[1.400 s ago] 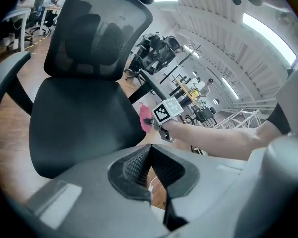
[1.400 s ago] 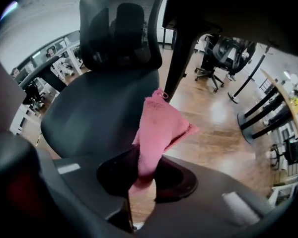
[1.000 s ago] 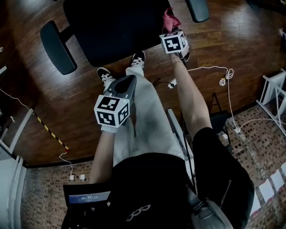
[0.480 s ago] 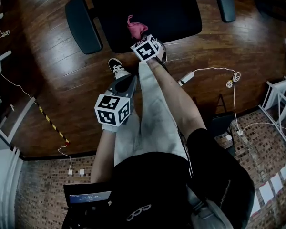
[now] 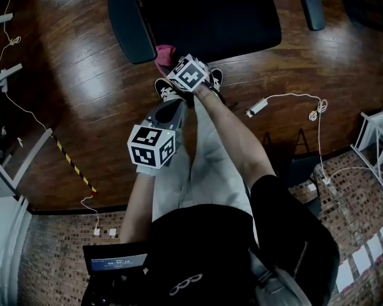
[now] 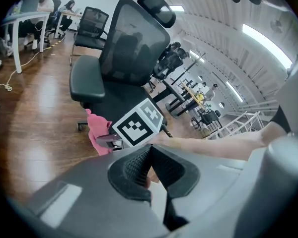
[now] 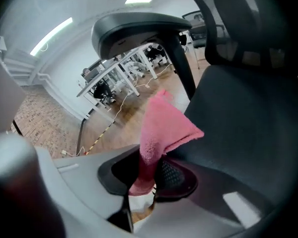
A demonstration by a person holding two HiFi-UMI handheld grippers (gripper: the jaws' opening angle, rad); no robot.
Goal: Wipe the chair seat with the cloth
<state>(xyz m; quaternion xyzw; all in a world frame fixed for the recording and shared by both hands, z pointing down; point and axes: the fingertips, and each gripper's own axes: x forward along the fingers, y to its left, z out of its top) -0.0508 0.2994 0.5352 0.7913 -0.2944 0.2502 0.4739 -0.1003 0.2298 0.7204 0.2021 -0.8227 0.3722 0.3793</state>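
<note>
The black office chair seat (image 5: 210, 14) fills the top of the head view, with a padded armrest (image 5: 131, 24) on its left side. A pink cloth (image 5: 163, 54) hangs at the seat's front left corner, just below that armrest. My right gripper (image 7: 148, 175) is shut on the pink cloth (image 7: 161, 125), whose free end folds over towards the seat (image 7: 248, 113). My left gripper (image 5: 172, 110) hangs lower, above the person's legs and apart from the chair. Its jaws (image 6: 146, 165) are shut with nothing in them. Its view shows the cloth (image 6: 96, 133) beside the right gripper's marker cube (image 6: 137, 125).
The chair's other armrest (image 5: 309, 5) lies at the upper right. White cables and a plug block (image 5: 258, 107) lie on the wooden floor to the right. Yellow-black tape (image 5: 73, 167) runs at the left. A white frame (image 5: 376, 139) stands at the right edge. The person's shoes (image 5: 169, 89) stand below the seat.
My right gripper has carried the cloth from the seat's front right, near the right armrest, along the front edge to the front left corner. The left gripper has stayed put.
</note>
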